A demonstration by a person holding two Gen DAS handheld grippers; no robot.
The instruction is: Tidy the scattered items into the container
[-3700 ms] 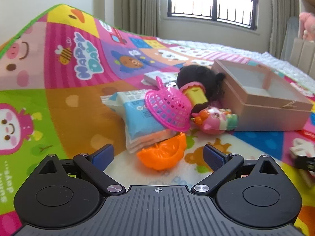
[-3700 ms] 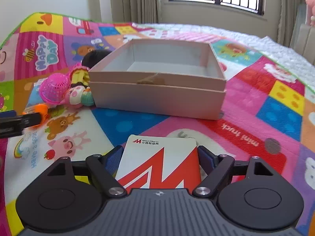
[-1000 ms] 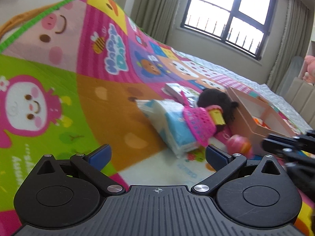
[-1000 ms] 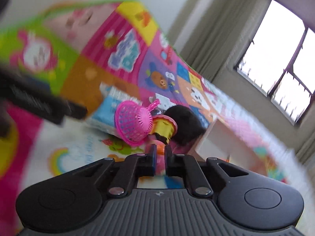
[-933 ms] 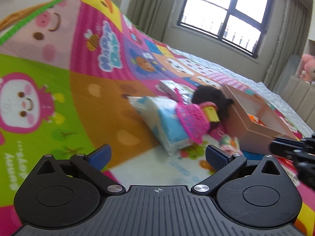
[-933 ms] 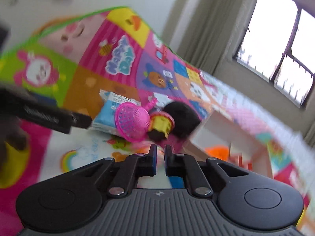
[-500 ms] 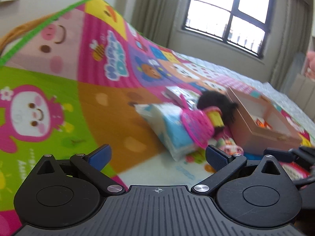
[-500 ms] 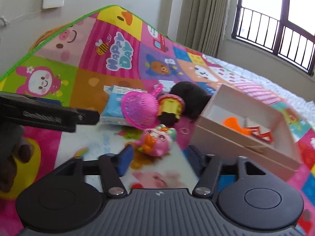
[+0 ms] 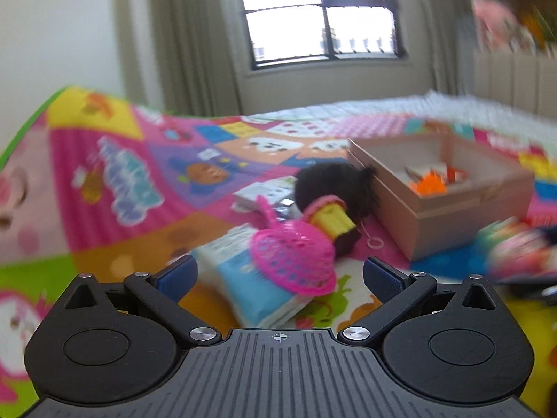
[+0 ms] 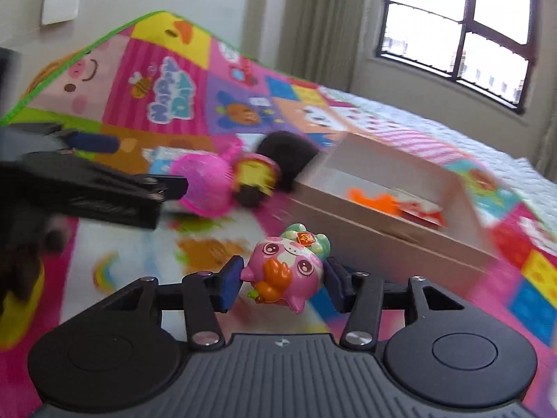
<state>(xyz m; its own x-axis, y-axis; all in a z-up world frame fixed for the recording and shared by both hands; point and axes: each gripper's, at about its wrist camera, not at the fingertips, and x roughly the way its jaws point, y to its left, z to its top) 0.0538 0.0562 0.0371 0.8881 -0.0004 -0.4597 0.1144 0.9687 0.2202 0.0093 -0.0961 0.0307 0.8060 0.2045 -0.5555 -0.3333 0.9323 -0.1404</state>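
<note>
Right gripper (image 10: 282,277) closing on the pink pig toy (image 10: 286,271)

Its jaws had the toy between them, pads at its sides, just before the box (image 10: 390,205), which held 1 orange piece (image 10: 374,200). The left gripper (image 9: 277,275) stood wide open and empty over the pink basket (image 9: 292,261), tissue pack (image 9: 243,278) and black doll (image 9: 334,188) on the mat (image 9: 122,188).

Bare mat (image 10: 146,244) left of box wall (image 10: 383,244); toy pile (image 10: 222,181) beyond.
</note>
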